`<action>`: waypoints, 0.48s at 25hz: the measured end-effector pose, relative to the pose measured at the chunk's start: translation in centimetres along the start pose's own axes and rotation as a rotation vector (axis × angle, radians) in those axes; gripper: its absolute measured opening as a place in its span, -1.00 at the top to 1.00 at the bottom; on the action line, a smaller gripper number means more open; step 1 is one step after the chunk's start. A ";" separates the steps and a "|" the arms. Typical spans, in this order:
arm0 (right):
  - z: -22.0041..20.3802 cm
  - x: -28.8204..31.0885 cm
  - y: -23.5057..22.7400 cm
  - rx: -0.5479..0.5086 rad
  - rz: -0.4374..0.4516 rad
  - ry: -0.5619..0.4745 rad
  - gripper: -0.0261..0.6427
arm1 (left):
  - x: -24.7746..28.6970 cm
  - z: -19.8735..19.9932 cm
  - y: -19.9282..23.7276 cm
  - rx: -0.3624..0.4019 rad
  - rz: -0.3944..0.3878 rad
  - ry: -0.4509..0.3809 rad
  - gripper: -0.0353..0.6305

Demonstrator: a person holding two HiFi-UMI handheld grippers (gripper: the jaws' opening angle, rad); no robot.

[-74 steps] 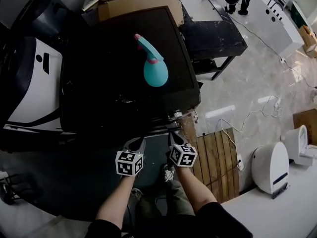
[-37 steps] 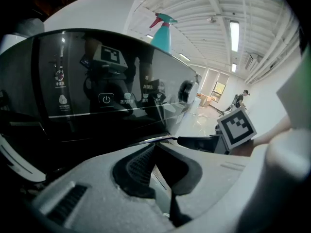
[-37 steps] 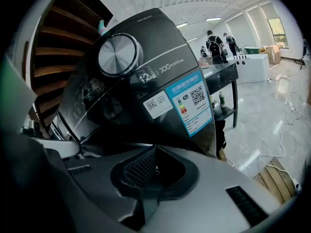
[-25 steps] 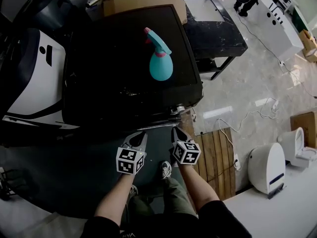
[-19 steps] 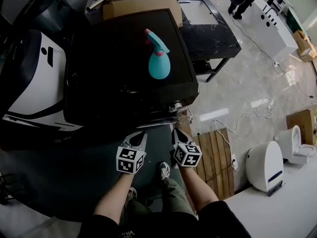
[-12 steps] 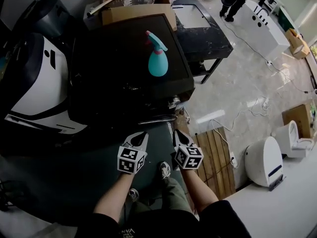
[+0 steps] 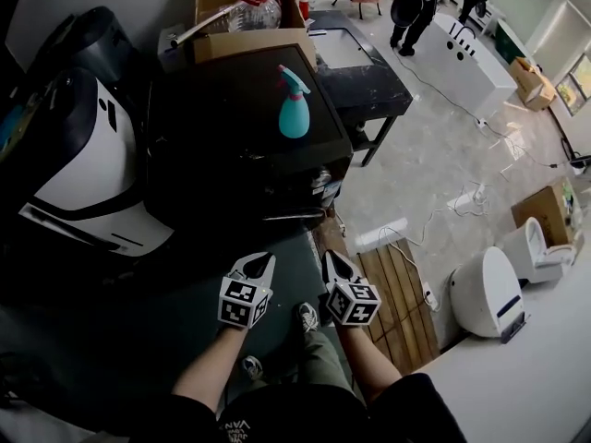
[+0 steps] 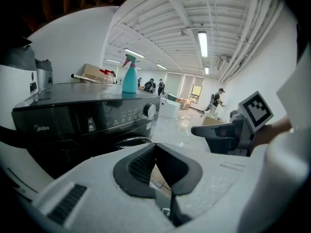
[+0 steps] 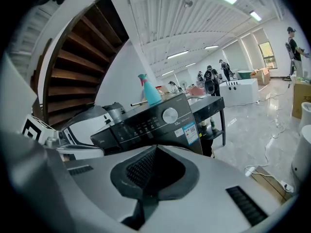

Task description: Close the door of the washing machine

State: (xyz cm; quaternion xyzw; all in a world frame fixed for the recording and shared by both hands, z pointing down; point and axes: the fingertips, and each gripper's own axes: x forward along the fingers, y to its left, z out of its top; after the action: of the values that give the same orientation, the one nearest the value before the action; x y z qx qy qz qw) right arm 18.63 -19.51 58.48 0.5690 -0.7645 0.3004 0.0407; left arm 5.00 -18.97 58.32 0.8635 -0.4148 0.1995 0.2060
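workshop hall: door seems shut

on the glossy floor, the black washing machine (image 7: 240,127) sits upper centre, its door (image 8: 124,141) apparently flush. left gripper (image 7: 258,260) and right gripper (image 7: 330,257) hover at lower centre, jaws together, empty. next move, probably: confirm the latch.

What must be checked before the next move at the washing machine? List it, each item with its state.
1. Left gripper shut and empty: ok.
2. Right gripper shut and empty: ok.
3. Both grippers clear of the washing machine: ok.
4. Door latched: cannot tell; the machine's front is dark and mostly hidden behind the grippers.
5. Spray bottle upright on the machine's top: ok.
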 end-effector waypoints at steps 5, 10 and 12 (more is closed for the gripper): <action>-0.7 -3.9 2.1 -0.041 0.000 -0.016 0.92 | -3.7 -0.4 -1.7 0.029 -0.013 -0.017 0.88; -0.9 -7.5 4.9 -0.069 0.007 -0.051 0.92 | -7.3 -1.5 -3.2 0.062 -0.029 -0.025 0.88; -1.1 -8.7 5.7 -0.090 0.010 -0.062 0.92 | -8.6 -1.6 -3.6 0.092 -0.028 -0.032 0.88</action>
State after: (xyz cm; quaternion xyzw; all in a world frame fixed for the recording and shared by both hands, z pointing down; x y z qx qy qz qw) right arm 16.26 -10.63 53.52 0.5718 -0.7809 0.2480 0.0412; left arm 2.65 -10.57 54.53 0.8809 -0.3962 0.2017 0.1624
